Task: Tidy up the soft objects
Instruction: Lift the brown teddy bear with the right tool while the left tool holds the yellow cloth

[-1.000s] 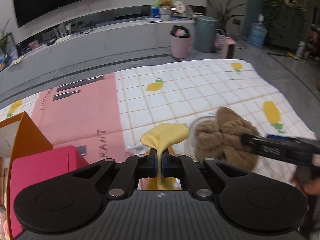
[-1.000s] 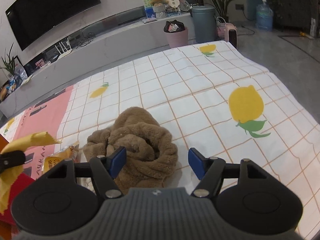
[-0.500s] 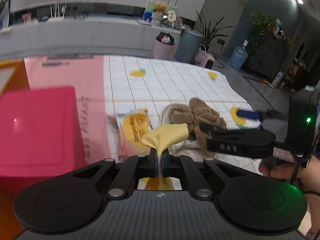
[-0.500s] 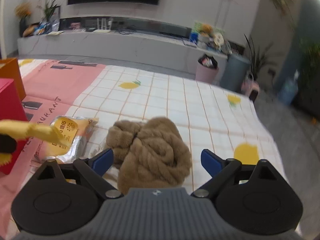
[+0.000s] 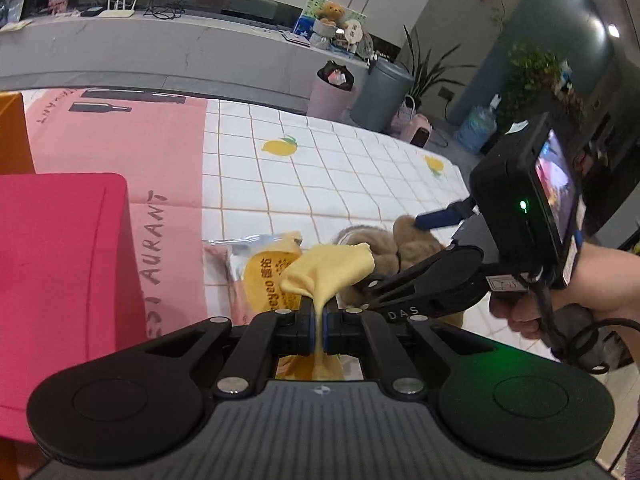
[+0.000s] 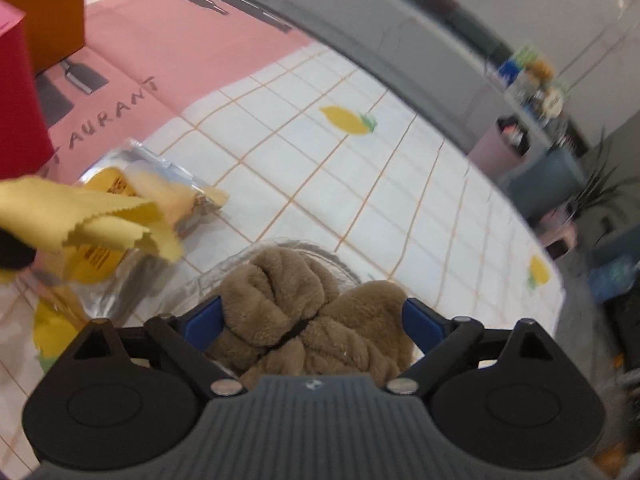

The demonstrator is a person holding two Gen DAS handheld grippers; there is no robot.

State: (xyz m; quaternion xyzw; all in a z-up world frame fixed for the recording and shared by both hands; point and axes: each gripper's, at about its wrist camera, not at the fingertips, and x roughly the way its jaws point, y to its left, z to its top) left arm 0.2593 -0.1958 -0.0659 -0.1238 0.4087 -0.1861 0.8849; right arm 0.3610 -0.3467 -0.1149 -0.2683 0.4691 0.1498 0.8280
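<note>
A: Item one, right gripper (image 6: 312, 318): where is the brown plush bundle (image 6: 312, 312) lying from it?

B: Directly under and between the blue pads (image 6: 206, 320), which are standing wide either side and opening a little further; neither pad is pressing the plush. The bundle's long axis is running across the jaws, pad to pad. It is resting in the white lemon-print half of the mat (image 6: 360, 184), toward the near edge, seemingly on a clear wrapper.

A: Item two, left gripper (image 5: 318, 328)?

B: Clamped shut on a yellow cloth (image 5: 328, 268), which is drooping forward from the pads. It is hovering just beside the bundle, over a yellow snack packet (image 5: 268, 276) lying at the seam with the pink half.

A: Nearer hand for the bundle?

B: The right, by my judgement; the left is already carrying.

A: Containers?

B: A red box (image 5: 60, 264) is sitting toward the mat's left edge, with an orange box (image 6: 52, 8) behind it. Contents are not showing for either.
</note>
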